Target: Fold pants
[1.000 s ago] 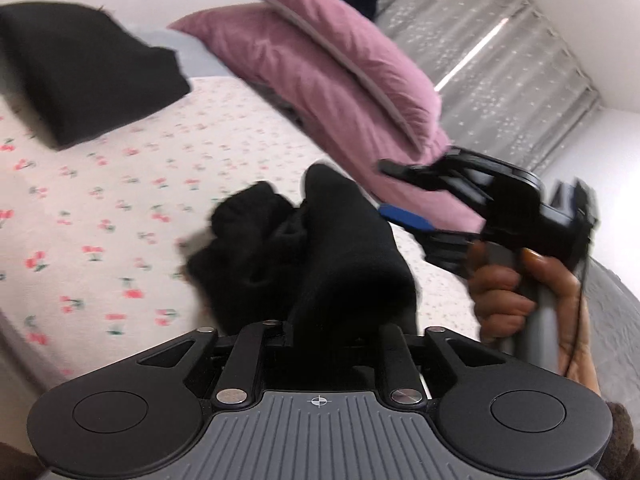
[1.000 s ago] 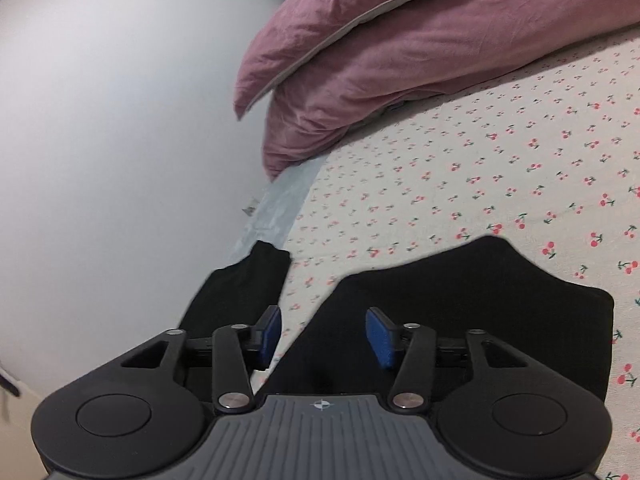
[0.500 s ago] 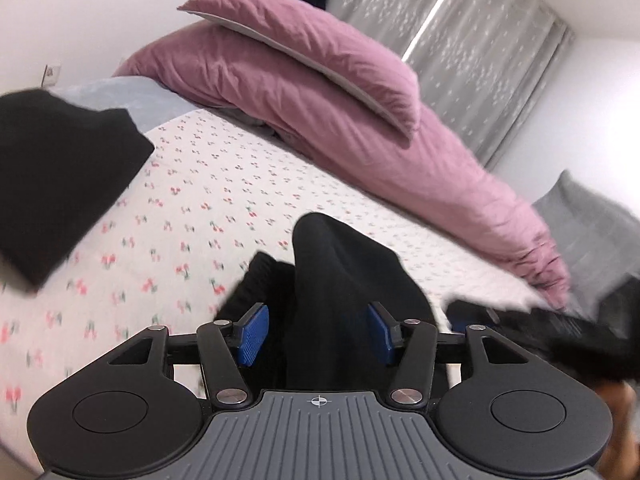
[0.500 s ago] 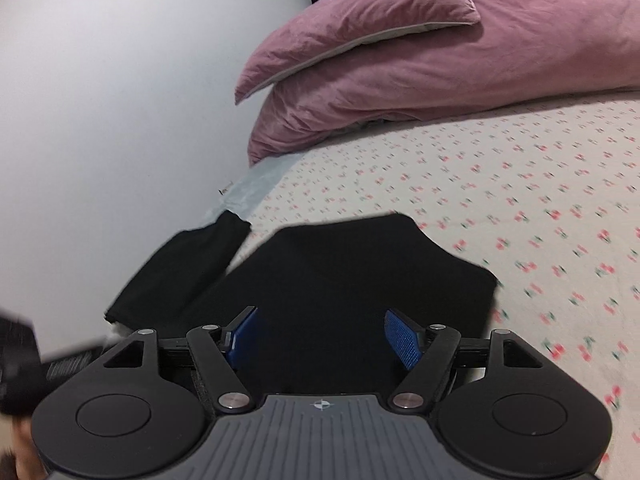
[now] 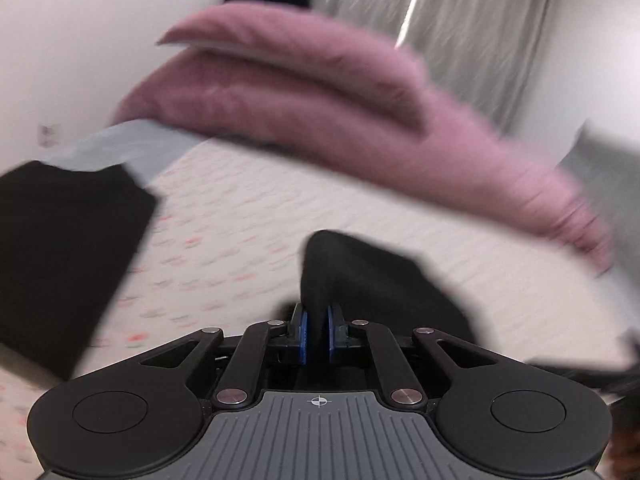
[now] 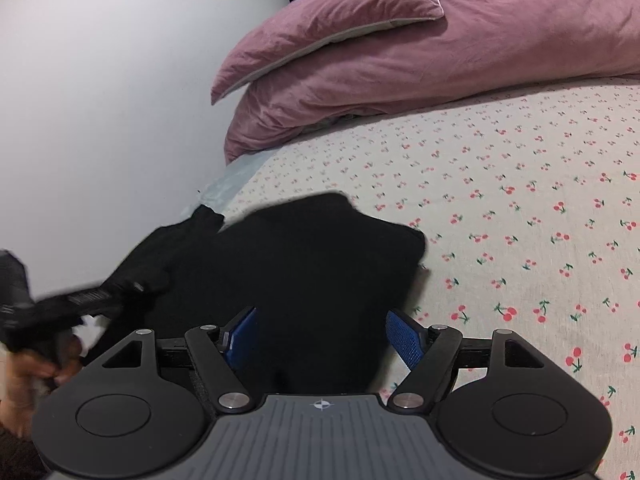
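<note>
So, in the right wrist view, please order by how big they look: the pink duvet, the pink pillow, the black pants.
1. Pink duvet, largest.
2. Black pants; they lie nearest the camera, so their rank against the duvet is unsure.
3. Pink pillow, clearly smallest.

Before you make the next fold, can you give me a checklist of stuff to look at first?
1. Left gripper has the black pants: ok. A fold of cloth sits between its blue pads and the jaws are closing on it.
2. Right gripper is ready to grab: ok. Its pads stand wide apart above the pants, not pressing them.
3. Room on the cherry-print sheet beside the pants: ok, that part is bare.
4. Pink pillows out of the way: ok, they lie apart at the head of the bed.
5. Pants lie flat and smooth: cannot tell, they look like one dark shape.
6. The other black garment stays clear: ok, it lies apart.
</note>
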